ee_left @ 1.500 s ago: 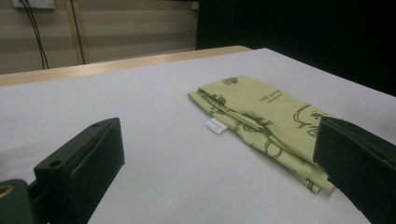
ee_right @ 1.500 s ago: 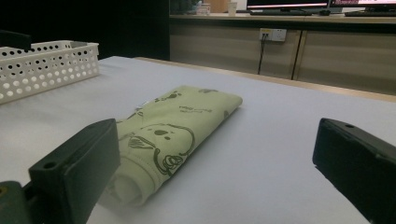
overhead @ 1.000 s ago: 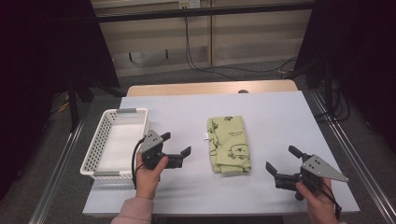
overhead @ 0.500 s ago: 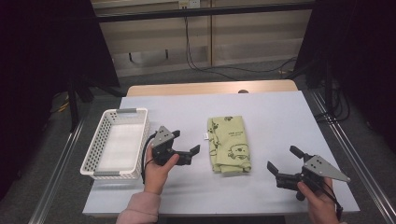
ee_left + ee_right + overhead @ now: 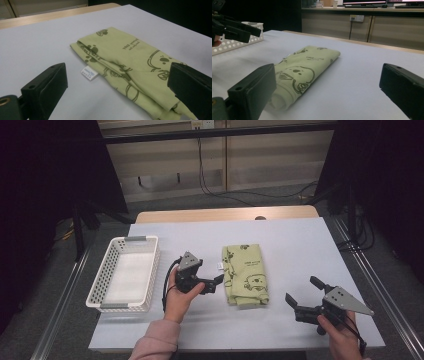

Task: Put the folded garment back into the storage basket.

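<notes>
High view — folded green cloth (image 5: 245,274) flat at centre of the table (image 5: 280,235), 2 grippers beside it.

Left gripper (image 5: 212,284) spread wide, empty, just left of the cloth near its white tag (image 5: 89,73); right gripper (image 5: 303,292) also spread, empty, well right — white basket (image 5: 125,273) at far left.

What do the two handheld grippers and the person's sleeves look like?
Both grippers are black with two blocky jaws. The left gripper carries a grey three-cornered plate and trails a black cable; a pink sleeve covers that forearm. The right gripper has a larger grey plate dotted with small holes.
</notes>
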The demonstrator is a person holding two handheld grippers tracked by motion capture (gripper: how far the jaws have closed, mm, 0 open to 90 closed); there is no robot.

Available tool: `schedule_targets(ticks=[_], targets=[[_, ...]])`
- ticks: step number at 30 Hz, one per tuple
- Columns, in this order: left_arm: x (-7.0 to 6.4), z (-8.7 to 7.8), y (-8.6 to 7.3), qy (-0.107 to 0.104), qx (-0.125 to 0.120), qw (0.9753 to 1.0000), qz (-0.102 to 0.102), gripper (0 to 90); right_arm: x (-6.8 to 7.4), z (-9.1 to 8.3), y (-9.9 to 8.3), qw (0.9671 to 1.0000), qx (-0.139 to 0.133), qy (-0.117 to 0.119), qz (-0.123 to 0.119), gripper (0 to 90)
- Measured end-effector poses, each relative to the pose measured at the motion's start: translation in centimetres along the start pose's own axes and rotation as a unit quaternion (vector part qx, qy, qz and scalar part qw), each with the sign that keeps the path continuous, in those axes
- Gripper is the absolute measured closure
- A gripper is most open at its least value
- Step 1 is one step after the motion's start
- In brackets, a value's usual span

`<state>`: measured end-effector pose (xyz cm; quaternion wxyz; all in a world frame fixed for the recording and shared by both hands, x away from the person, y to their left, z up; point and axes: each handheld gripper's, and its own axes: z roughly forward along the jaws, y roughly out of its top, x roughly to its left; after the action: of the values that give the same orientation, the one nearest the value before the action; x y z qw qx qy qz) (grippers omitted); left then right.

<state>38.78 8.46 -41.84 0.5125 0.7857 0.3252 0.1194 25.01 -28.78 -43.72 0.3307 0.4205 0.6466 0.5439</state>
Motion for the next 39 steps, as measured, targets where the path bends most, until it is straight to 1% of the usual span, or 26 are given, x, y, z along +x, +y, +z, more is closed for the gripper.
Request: schedule_targets(ticks=[4,6,12,14,15,16,18,19,21,22,24,27,28,30,32,33,34,35,38,39], targets=[[0.0,0.4,0.2,-0.003,-0.002,1.0000,-0.001,3.1,0.0,0.0,0.0,1.0000,0.000,0.002,-0.001,0.6],[0.1,0.7,0.4,-0.002,0.004,1.0000,0.000,3.1,0.1,0.0,0.0,1.0000,0.000,0.003,-0.002,0.6],[0.1,1.5,0.7,-0.005,0.005,1.0000,0.000,3.1,0.1,0.1,0.0,1.0000,0.000,0.003,-0.002,0.6],[0.0,1.8,0.9,-0.003,0.013,0.9999,0.002,3.1,0.1,0.1,0.0,1.0000,0.000,0.004,-0.003,0.6],[0.0,2.0,1.0,-0.002,0.017,0.9998,0.007,3.0,0.1,0.1,0.1,1.0000,-0.001,0.005,-0.004,0.7],[-0.1,2.2,1.0,-0.003,0.016,0.9999,0.002,3.0,0.1,0.1,0.1,1.0000,-0.001,0.005,-0.004,0.7],[-0.1,2.3,1.0,-0.006,0.016,0.9999,0.002,3.0,0.1,0.0,0.1,1.0000,0.000,0.001,-0.003,0.7],[-0.1,2.5,1.0,-0.003,0.020,0.9998,0.004,3.0,0.1,0.0,0.1,1.0000,0.000,0.001,-0.003,0.7],[0.0,2.7,1.0,-0.003,0.019,0.9998,0.004,3.0,0.1,0.1,0.1,1.0000,-0.001,0.001,-0.003,0.7],[0.0,2.8,1.1,-0.003,0.019,0.9998,0.000,2.9,0.1,0.1,0.1,1.0000,-0.001,0.002,-0.004,0.7],[0.1,3.1,1.1,-0.001,0.026,0.9997,-0.002,2.7,0.1,0.1,0.1,1.0000,-0.001,0.004,-0.005,0.7],[0.1,3.4,1.1,-0.003,0.030,0.9995,-0.002,2.5,0.1,0.1,0.1,1.0000,-0.001,0.005,-0.005,0.7],[0.2,3.6,1.1,-0.002,0.040,0.9992,0.003,2.5,0.1,0.1,0.1,1.0000,-0.001,0.004,-0.005,0.7],[0.1,3.9,1.0,-0.002,0.045,0.9990,-0.001,2.9,0.1,0.1,0.1,1.0000,-0.001,0.005,-0.005,0.7],[0.1,4.1,1.0,-0.006,0.049,0.9988,0.002,3.2,0.1,0.1,0.1,1.0000,0.000,0.003,-0.006,0.7],[0.1,4.3,0.9,-0.008,0.049,0.9988,0.000,3.4,0.1,0.1,0.1,1.0000,0.001,0.004,-0.005,0.7],[0.0,4.4,0.9,-0.005,0.053,0.9986,-0.002,3.4,0.1,0.1,0.1,1.0000,0.001,0.004,-0.005,0.7],[0.1,4.5,0.9,-0.005,0.063,0.9980,0.000,3.5,0.1,0.1,0.1,1.0000,-0.001,0.005,-0.006,0.8],[0.2,4.9,0.8,-0.006,0.069,0.9976,-0.010,5.5,0.1,0.1,0.1,1.0000,0.000,0.004,-0.006,0.8],[0.2,5.0,0.8,-0.004,0.072,0.9974,-0.010,5.7,0.1,0.1,0.1,1.0000,0.000,0.004,-0.006,0.9]])
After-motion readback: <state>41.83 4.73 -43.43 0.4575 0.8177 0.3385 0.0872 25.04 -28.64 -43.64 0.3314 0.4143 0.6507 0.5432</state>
